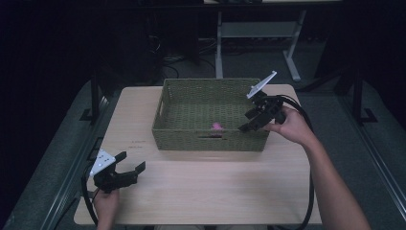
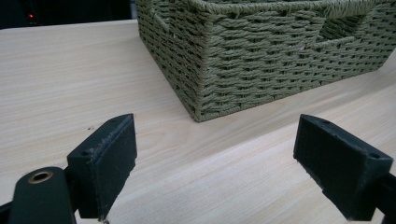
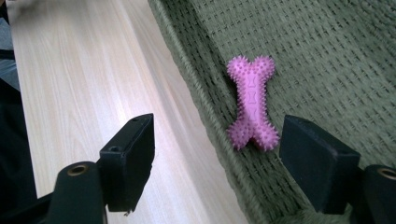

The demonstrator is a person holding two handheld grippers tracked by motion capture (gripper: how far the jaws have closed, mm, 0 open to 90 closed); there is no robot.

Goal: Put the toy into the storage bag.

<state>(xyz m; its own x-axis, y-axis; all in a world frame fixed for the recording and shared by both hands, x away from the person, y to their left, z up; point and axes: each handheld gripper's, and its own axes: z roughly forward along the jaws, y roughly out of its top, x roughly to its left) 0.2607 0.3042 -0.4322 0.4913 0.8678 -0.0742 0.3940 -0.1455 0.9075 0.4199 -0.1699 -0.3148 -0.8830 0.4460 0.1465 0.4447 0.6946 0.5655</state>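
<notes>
A pink spiky bone-shaped toy (image 3: pixel 252 103) lies on the floor of a green woven basket (image 1: pixel 187 98), close to its near wall; from above the toy (image 1: pixel 217 126) shows as a small pink spot. My right gripper (image 1: pixel 249 121) hangs open over the basket's near right corner, jaws wide apart with nothing between them (image 3: pixel 219 163). My left gripper (image 1: pixel 130 161) rests open near the table's front left, pointed at the basket's corner (image 2: pixel 205 70), nothing between its jaws (image 2: pixel 215 172).
The light wooden table (image 1: pixel 215 182) has free surface in front of the basket. Dark floor, cables and a white desk frame (image 1: pixel 253 33) lie beyond the far edge.
</notes>
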